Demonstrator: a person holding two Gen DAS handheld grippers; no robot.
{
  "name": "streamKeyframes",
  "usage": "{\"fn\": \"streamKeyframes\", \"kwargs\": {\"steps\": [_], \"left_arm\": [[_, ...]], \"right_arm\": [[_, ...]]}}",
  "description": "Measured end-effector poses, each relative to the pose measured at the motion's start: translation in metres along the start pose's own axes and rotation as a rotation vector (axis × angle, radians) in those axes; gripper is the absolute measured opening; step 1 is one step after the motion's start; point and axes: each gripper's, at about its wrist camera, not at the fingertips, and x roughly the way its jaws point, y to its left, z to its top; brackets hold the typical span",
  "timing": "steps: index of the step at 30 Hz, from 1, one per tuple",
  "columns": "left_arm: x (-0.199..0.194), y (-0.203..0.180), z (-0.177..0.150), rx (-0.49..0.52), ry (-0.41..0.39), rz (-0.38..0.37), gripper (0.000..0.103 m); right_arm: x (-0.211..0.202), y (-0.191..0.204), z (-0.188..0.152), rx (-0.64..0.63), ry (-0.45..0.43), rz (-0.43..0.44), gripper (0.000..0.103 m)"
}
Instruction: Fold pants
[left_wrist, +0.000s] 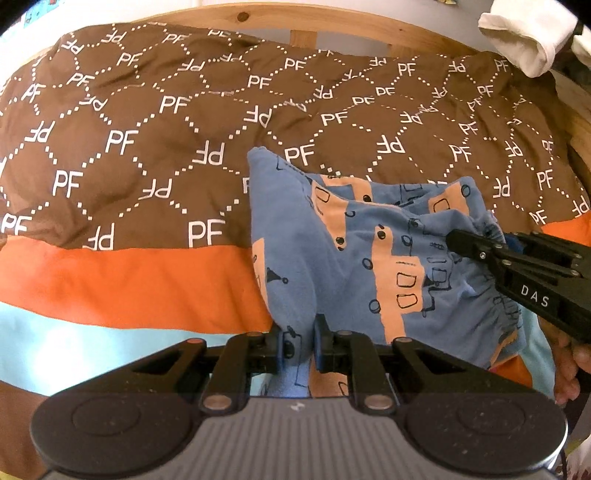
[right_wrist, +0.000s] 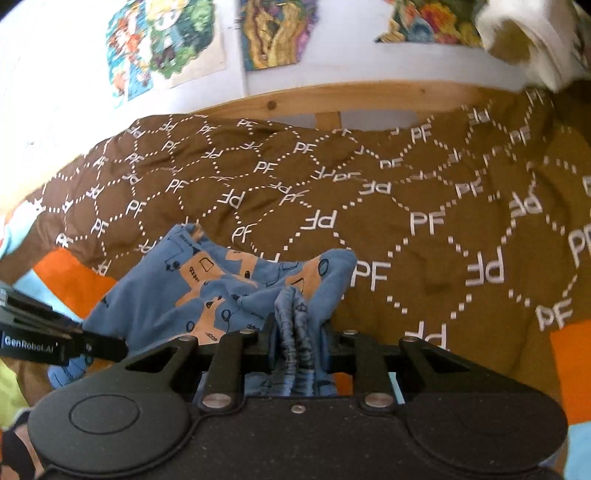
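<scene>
Your left gripper (left_wrist: 299, 343) tilts steeply down toward the bed, its jaws nipped tight on a fold of the blue pants (left_wrist: 369, 251) with orange patches. In its own view the cloth runs between the two fingers and disappears beneath the gripper body, so you cannot see how much hangs below.

Your right gripper (right_wrist: 299, 339) points at a shallower angle, and its jaws are clamped on the bunched, gathered waistband, which stands up between them in ridges. From the left camera that same gripper comes in from the right edge, its tip buried in the elastic hem. Part of your hand (left_wrist: 569, 369) shows under it, cut off by the frame edge.

The pants are bunched up between the two grippers, over the near part of the brown bedspread (left_wrist: 147, 147) with white lettering, above its orange and light blue bands. Their far part rises in two loose peaks; the legs are folded under or hidden, and you cannot tell how they lie.

Behind the bedspread runs a wooden rail (right_wrist: 369, 99), with colourful pictures (right_wrist: 273, 33) on the wall above. A white cloth (left_wrist: 524, 37) at the top right is blurred and cut off.
</scene>
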Motion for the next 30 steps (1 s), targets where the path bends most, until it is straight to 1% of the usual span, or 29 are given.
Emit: {"fn": "streamKeyframes", "kwargs": {"steps": [4, 10, 13, 16, 21, 30], "left_arm": [[-0.005, -0.002, 0.0, 0.014, -0.013, -0.002, 0.016], [-0.009, -0.002, 0.0, 0.025, -0.026, -0.011, 0.016], [-0.009, 0.001, 0.0, 0.017, -0.027, -0.026, 0.016], [-0.007, 0.004, 0.002, 0.009, -0.026, -0.043, 0.016], [-0.006, 0.009, 0.011, -0.005, -0.04, -0.081, 0.015], [-0.016, 0.01, 0.029, 0.001, -0.09, -0.113, 0.015]], "right_arm": [[-0.006, 0.006, 0.0, -0.049, -0.026, -0.015, 0.021], [-0.008, 0.009, 0.0, -0.07, -0.045, -0.024, 0.021], [-0.01, 0.01, -0.001, -0.077, -0.06, -0.024, 0.021], [-0.013, 0.014, 0.0, -0.112, -0.079, -0.032, 0.021], [-0.018, 0.02, 0.01, -0.163, -0.127, -0.046, 0.02], [-0.023, 0.02, 0.027, -0.172, -0.174, -0.072, 0.02]]}}
